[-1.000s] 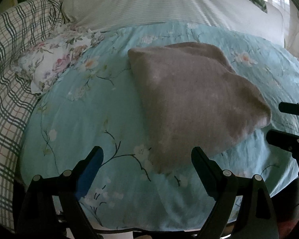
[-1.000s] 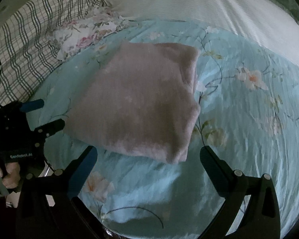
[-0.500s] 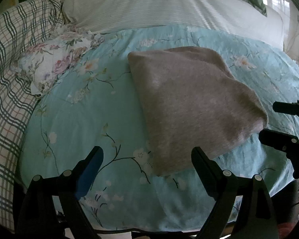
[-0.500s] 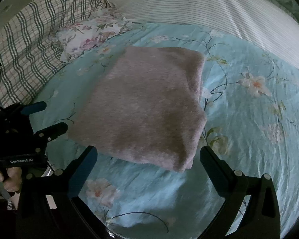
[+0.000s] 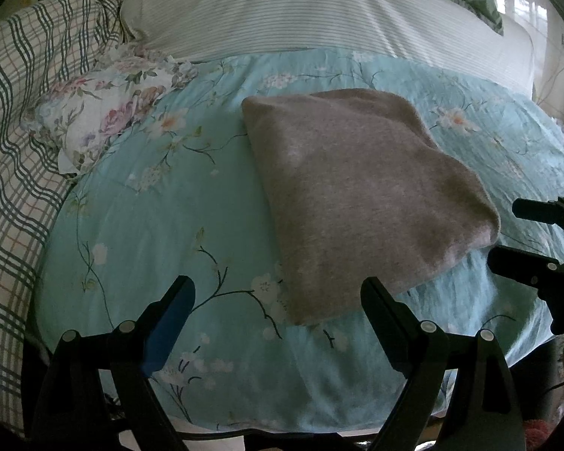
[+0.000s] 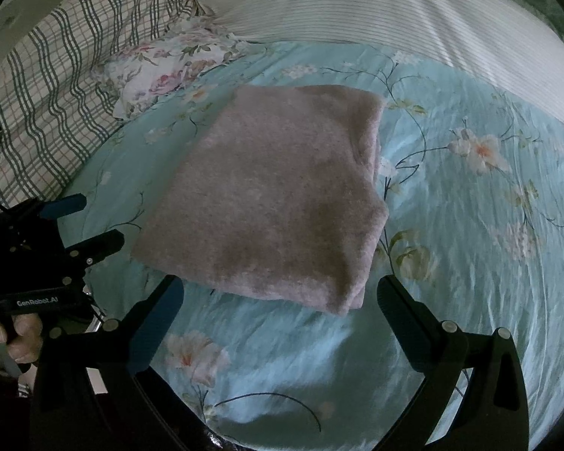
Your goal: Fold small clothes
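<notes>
A bed spread with a pale blue floral cover (image 5: 139,225) filled both views, and above its near edge the left gripper (image 5: 278,312) and right gripper (image 6: 280,310) each hung with jaws spread wide and nothing between them. Just beyond the fingers, the folded pinkish-grey garment (image 6: 267,203) lay flat in the cover's middle, apart from both grippers. If another fold were tried, the thick soft stack could spring open or a finger could pinch the cover beneath; farther out lay a floral pillow (image 5: 94,124), plaid bedding (image 6: 45,94) and a striped pillow (image 5: 300,15).
</notes>
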`<state>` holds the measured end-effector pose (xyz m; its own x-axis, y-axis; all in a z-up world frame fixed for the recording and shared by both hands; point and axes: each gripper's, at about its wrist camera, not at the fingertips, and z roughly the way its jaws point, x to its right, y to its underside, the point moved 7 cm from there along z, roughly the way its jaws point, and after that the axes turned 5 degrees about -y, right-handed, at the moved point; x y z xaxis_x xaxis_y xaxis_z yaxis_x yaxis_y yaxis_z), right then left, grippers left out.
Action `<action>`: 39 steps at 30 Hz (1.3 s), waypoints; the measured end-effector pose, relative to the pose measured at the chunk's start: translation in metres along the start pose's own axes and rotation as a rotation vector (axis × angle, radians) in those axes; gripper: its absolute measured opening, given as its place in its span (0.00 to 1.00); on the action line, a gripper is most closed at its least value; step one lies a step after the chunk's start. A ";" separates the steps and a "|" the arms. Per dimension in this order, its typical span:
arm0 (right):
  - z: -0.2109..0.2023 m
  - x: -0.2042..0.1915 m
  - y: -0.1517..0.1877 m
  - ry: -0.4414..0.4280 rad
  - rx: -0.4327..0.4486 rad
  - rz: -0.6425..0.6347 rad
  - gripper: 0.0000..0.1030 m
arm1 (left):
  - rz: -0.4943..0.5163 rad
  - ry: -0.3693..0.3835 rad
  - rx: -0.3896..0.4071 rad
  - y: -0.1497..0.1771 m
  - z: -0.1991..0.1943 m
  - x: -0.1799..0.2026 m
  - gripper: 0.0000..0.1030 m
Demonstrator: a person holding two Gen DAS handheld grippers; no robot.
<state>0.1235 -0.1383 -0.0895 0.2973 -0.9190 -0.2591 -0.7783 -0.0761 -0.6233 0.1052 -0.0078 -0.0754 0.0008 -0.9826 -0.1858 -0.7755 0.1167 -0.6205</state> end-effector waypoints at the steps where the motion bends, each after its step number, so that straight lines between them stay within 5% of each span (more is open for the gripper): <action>1: 0.000 0.000 0.000 0.000 -0.001 0.000 0.99 | -0.001 0.001 0.000 0.000 0.000 0.000 0.88; 39: -0.001 -0.003 0.002 -0.004 -0.004 -0.002 0.99 | 0.007 0.009 0.010 0.002 -0.007 0.005 0.88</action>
<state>0.1204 -0.1360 -0.0896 0.3014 -0.9171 -0.2608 -0.7796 -0.0796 -0.6212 0.0993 -0.0140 -0.0724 -0.0100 -0.9830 -0.1836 -0.7691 0.1249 -0.6268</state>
